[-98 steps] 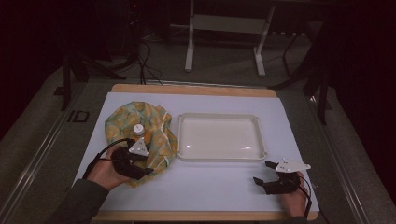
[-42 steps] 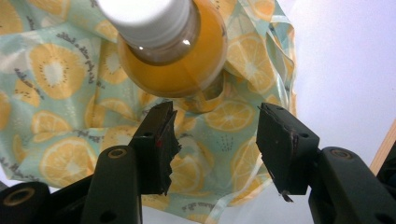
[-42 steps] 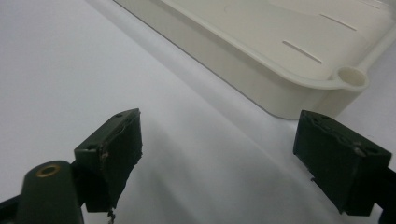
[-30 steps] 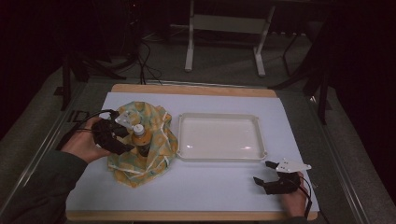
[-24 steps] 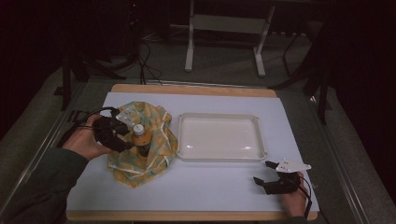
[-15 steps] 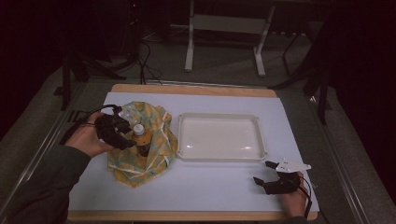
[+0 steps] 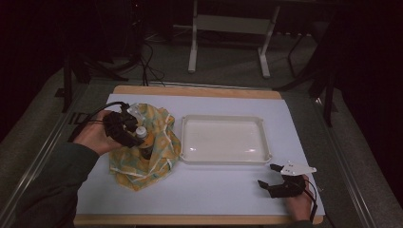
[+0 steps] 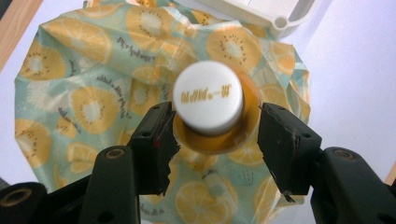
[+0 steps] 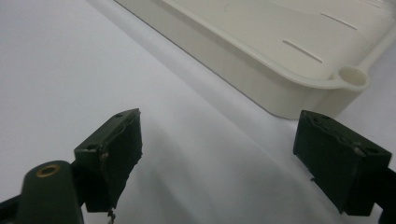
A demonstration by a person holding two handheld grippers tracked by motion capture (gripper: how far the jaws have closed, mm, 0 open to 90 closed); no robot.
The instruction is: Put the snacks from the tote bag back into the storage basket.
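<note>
The white surface [image 7: 228, 190] was seen bearing a cream tray [image 7: 223, 156] and, left of it, a fruit-printed cloth [image 7: 161, 142]. On that cloth a small orange bottle [image 8: 212, 140] with a white cap [image 8: 208, 95] was stood upright — its long axis vertical. The left gripper [image 8: 212, 140] was set with its jaws parted either side of the bottle's neck, not yet pressed shut. The right gripper [image 9: 233, 154] was held spread and empty, well apart — by the tray's near corner.
</note>
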